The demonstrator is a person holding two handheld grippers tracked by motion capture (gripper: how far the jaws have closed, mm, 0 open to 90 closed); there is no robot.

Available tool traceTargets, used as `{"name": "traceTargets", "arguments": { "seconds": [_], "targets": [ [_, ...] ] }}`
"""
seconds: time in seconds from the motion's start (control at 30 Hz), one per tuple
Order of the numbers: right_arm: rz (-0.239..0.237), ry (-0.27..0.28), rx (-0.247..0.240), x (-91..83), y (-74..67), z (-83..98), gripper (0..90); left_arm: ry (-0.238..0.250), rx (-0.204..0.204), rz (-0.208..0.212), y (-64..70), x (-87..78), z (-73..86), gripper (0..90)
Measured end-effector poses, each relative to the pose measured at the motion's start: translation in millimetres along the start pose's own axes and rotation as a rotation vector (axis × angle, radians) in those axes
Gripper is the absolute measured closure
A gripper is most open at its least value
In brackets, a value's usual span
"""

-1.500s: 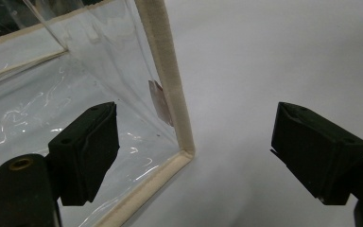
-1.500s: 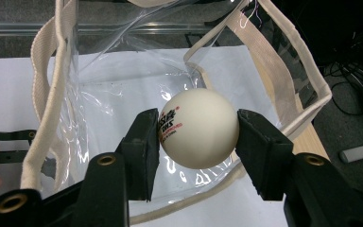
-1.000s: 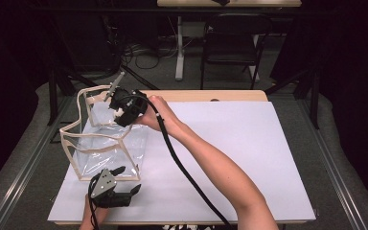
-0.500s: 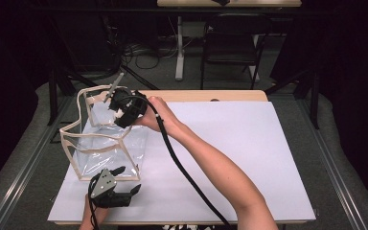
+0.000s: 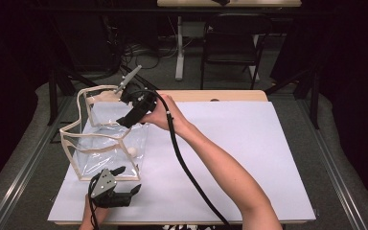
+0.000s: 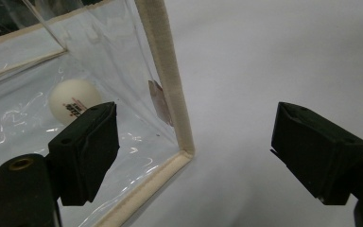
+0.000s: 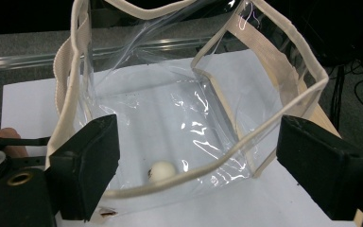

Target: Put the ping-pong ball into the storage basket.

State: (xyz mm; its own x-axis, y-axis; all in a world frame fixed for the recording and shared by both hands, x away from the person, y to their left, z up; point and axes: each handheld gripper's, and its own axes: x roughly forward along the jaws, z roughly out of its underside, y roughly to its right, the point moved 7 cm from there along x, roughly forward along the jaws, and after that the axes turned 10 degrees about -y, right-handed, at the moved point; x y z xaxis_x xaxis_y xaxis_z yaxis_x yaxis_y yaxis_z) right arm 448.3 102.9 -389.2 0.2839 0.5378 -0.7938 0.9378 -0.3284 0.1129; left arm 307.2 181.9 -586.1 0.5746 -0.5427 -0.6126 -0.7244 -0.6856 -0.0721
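Round white ball (image 5: 132,151), clear beige-trimmed bag (image 5: 103,143)

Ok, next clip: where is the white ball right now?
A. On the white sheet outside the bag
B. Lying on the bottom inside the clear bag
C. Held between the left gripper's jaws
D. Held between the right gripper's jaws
B: the ball lies on the floor of the clear bag, seen through its wall in the left gripper view and from above in the right gripper view, with both pairs of jaws empty.
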Motion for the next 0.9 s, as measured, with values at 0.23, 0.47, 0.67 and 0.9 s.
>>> {"name": "traceTargets", "arguments": {
  "seconds": [0.23, 0.47, 0.67, 0.9],
  "targets": [
    [-0.003, 0.021, 0.018, -14.1, 5.5, 11.5, 11.9, 0.0, -0.002, 0.0, 0.2, 0.1, -0.3, 16.2],
    [0.006, 0.026, 0.035, -22.7, 10.9, 26.7, 10.6, 0.0, -0.002, 0.0, 0.4, 1.2, -1.2, 16.2],
    [0.016, 0.03, 0.052, -29.2, 16.5, 40.0, 9.8, -0.005, -0.002, -0.003, 0.5, 1.9, -1.0, 16.2],
    [0.027, 0.021, 0.07, -30.1, 20.7, 58.9, 8.4, -0.005, 0.0, -0.001, 0.8, 1.8, -0.8, 16.2]
  ]
}}
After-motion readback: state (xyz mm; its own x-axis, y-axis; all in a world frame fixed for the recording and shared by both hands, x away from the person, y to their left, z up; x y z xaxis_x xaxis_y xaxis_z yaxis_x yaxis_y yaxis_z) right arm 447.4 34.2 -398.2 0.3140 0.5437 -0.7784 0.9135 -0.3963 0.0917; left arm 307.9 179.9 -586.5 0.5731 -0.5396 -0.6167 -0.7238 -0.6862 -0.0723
